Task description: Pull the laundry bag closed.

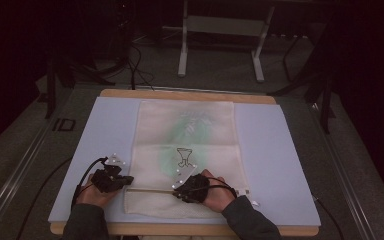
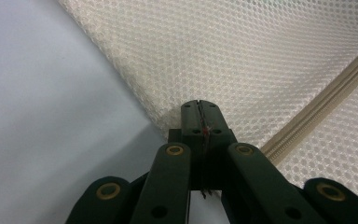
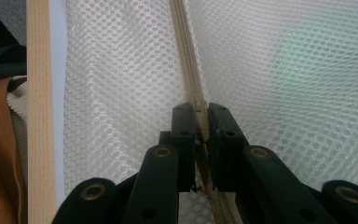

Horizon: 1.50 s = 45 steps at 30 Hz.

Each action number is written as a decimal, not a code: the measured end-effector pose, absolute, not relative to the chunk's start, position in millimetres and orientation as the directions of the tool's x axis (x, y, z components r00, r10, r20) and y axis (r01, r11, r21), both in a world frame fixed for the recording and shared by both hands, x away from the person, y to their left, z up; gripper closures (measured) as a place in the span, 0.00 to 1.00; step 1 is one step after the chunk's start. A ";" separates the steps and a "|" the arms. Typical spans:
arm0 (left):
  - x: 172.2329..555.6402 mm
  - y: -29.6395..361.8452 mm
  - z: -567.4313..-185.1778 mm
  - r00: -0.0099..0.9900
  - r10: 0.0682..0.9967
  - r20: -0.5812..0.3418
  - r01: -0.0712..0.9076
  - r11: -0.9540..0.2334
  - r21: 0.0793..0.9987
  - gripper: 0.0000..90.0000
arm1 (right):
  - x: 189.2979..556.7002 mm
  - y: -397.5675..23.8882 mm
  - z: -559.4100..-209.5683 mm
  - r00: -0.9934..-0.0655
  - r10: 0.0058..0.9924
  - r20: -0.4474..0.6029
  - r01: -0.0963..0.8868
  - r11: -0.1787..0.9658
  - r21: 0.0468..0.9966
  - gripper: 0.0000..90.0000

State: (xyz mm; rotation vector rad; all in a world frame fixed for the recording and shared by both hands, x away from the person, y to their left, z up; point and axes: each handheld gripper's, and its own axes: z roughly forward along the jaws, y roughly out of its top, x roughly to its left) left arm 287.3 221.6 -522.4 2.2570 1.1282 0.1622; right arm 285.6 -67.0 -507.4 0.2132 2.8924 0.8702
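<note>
We list two black grippers: left gripper [image 1: 111,179] and right gripper [image 1: 192,187], each with brass-ringed pivots on its linkage arms, a grey three-cornered plate and a black trailing cable; dark sleeves [image 1: 82,220].

In the right gripper view, the zipper [image 3: 189,70] of a white mesh bag [image 3: 121,93] is clamped between the two black fingers [image 3: 185,135] of the right gripper [image 3: 200,122]. The zipper is seen as a beige strip that runs from the top edge down into the closed fingers. A pale green shade is visible through the mesh at the upper right. At the left, a wooden counter edge [image 3: 38,116] is shown beside a light blue mat [image 3: 58,93].
</note>
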 end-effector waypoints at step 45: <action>287.1 221.4 -522.4 0.632 0.760 -0.150 0.685 -0.459 0.566 1.00 | 284.9 -116.1 -509.3 -0.969 0.241 -0.052 0.173 0.814 0.554 0.91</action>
